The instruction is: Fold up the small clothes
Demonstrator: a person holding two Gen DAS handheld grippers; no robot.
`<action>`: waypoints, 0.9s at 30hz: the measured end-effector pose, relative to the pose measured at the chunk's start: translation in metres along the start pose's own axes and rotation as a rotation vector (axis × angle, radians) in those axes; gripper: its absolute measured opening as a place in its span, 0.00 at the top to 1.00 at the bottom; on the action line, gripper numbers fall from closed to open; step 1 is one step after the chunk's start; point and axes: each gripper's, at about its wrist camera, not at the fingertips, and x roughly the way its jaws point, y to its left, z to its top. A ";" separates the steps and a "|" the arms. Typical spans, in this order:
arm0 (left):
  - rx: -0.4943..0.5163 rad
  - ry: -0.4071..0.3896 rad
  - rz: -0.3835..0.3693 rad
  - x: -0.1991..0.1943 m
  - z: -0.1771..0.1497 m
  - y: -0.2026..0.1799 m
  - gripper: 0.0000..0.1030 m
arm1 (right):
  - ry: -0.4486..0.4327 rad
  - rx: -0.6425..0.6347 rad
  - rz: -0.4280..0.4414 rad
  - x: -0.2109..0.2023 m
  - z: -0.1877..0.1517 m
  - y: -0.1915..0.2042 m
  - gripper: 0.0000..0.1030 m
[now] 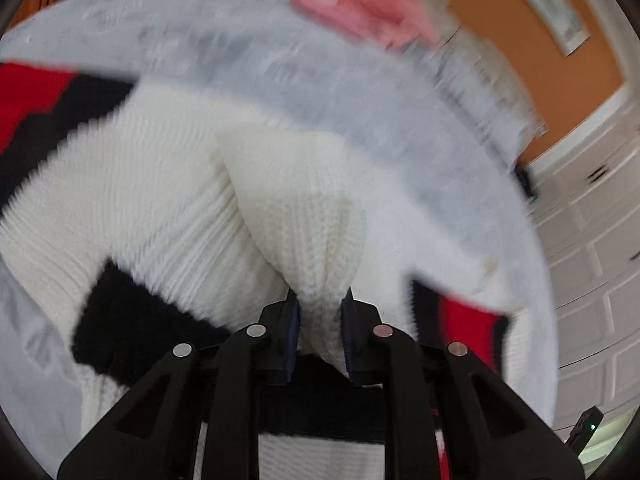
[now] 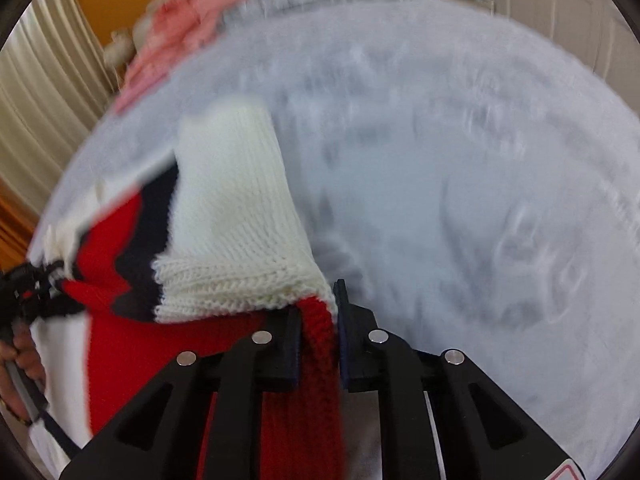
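Observation:
A small knit sweater (image 1: 168,200), white with red and black patches, lies partly on a pale grey-white cloth-covered surface (image 1: 280,52). My left gripper (image 1: 320,312) is shut on a bunched white fold of the sweater. My right gripper (image 2: 318,316) is shut on the sweater's (image 2: 236,216) red and white edge and holds it above the surface (image 2: 480,160). The left gripper (image 2: 24,292) and the hand holding it show at the left edge of the right wrist view. Both views are blurred by motion.
A pink garment (image 1: 360,4) lies at the far edge of the surface; it also shows in the right wrist view (image 2: 176,40). Orange walls, white panelled doors (image 1: 592,240) and beige curtains (image 2: 44,100) stand around.

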 end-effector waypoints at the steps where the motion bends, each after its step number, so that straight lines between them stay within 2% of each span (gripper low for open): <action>1: -0.017 -0.013 -0.019 -0.002 -0.001 0.004 0.81 | -0.008 -0.014 -0.004 -0.004 0.000 0.002 0.84; 2: -0.037 -0.019 -0.027 -0.007 0.000 0.007 0.78 | -0.004 -0.026 -0.008 -0.010 0.001 0.004 0.78; 4: -0.053 -0.033 -0.033 -0.017 0.000 0.012 0.70 | -0.003 -0.045 -0.004 -0.021 0.000 0.006 0.75; 5: -0.050 -0.049 -0.026 -0.024 0.002 0.013 0.58 | -0.002 -0.059 -0.007 -0.027 -0.001 0.007 0.70; 6: -0.046 -0.060 -0.022 -0.031 0.001 0.015 0.51 | -0.001 -0.073 -0.015 -0.033 -0.004 0.008 0.66; 8: -0.038 -0.067 -0.008 -0.046 0.002 0.017 0.24 | -0.036 -0.098 -0.032 -0.053 -0.006 0.014 0.47; 11: -0.054 -0.103 0.005 -0.060 0.008 0.019 0.14 | -0.115 -0.090 0.010 -0.074 0.010 0.017 0.38; 13: -0.066 -0.101 0.016 -0.059 0.011 0.016 0.13 | -0.112 -0.082 0.060 -0.064 0.036 0.026 0.38; 15: -0.078 -0.063 0.078 -0.044 0.015 0.011 0.13 | -0.071 -0.087 0.068 -0.034 0.069 0.036 0.38; 16: -0.082 -0.052 0.100 -0.040 0.013 0.011 0.14 | -0.048 -0.090 0.062 -0.017 0.082 0.041 0.38; 18: -0.082 -0.038 0.134 -0.029 0.010 0.011 0.30 | 0.045 -0.057 0.068 0.030 0.106 0.046 0.38; 19: -0.063 -0.043 0.149 -0.026 0.010 0.009 0.48 | 0.074 -0.046 0.083 0.042 0.109 0.046 0.65; 20: -0.019 -0.055 0.156 -0.024 0.013 0.005 0.74 | 0.117 -0.035 0.107 0.058 0.113 0.047 0.84; 21: 0.001 -0.055 0.136 -0.023 0.015 0.004 0.83 | 0.112 -0.029 0.102 0.060 0.116 0.046 0.84; 23: 0.025 -0.059 0.124 -0.021 0.021 0.004 0.85 | 0.041 0.015 0.094 0.050 0.122 0.034 0.93; 24: 0.034 -0.061 0.130 -0.019 0.024 0.005 0.85 | 0.017 0.044 0.076 0.048 0.121 0.024 0.93; 26: 0.056 -0.032 0.133 -0.007 0.025 0.008 0.84 | 0.029 0.115 0.018 0.059 0.118 0.001 0.94; 27: 0.071 -0.030 0.140 -0.003 0.023 0.008 0.84 | 0.046 0.134 0.026 0.065 0.116 -0.005 0.94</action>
